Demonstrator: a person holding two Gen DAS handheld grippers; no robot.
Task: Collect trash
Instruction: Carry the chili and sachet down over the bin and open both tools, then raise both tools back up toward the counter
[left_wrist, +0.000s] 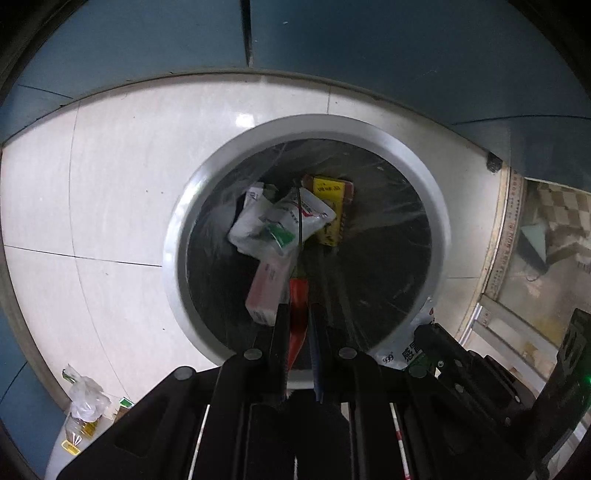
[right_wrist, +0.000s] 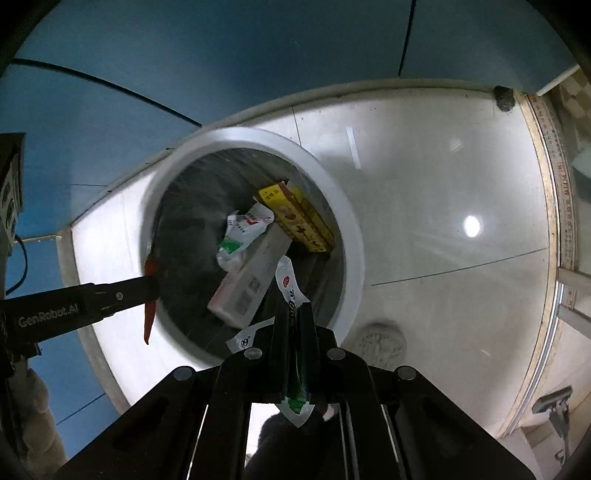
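A round bin with a silver rim (left_wrist: 177, 229) (right_wrist: 351, 236) and a clear liner stands on the floor below both grippers. Inside lie a yellow box (left_wrist: 328, 206) (right_wrist: 299, 218), a crumpled white-green packet (left_wrist: 273, 225) (right_wrist: 240, 236) and a white-pink carton (left_wrist: 267, 291) (right_wrist: 251, 280). My left gripper (left_wrist: 298, 314) (right_wrist: 151, 291) is shut on a red chili (left_wrist: 297, 325) (right_wrist: 149, 317) over the bin's rim. My right gripper (right_wrist: 294, 314) is shut on a white-green sachet (right_wrist: 290, 291) over the bin's near edge; it also shows in the left wrist view (left_wrist: 406, 350).
The bin stands on white floor tiles (left_wrist: 122, 177) next to a blue wall (left_wrist: 332, 40). A clear bag with wrappers (left_wrist: 85, 402) lies on a white surface at the lower left. A door threshold (right_wrist: 561, 206) and a black doorstop (right_wrist: 504, 98) are at the right.
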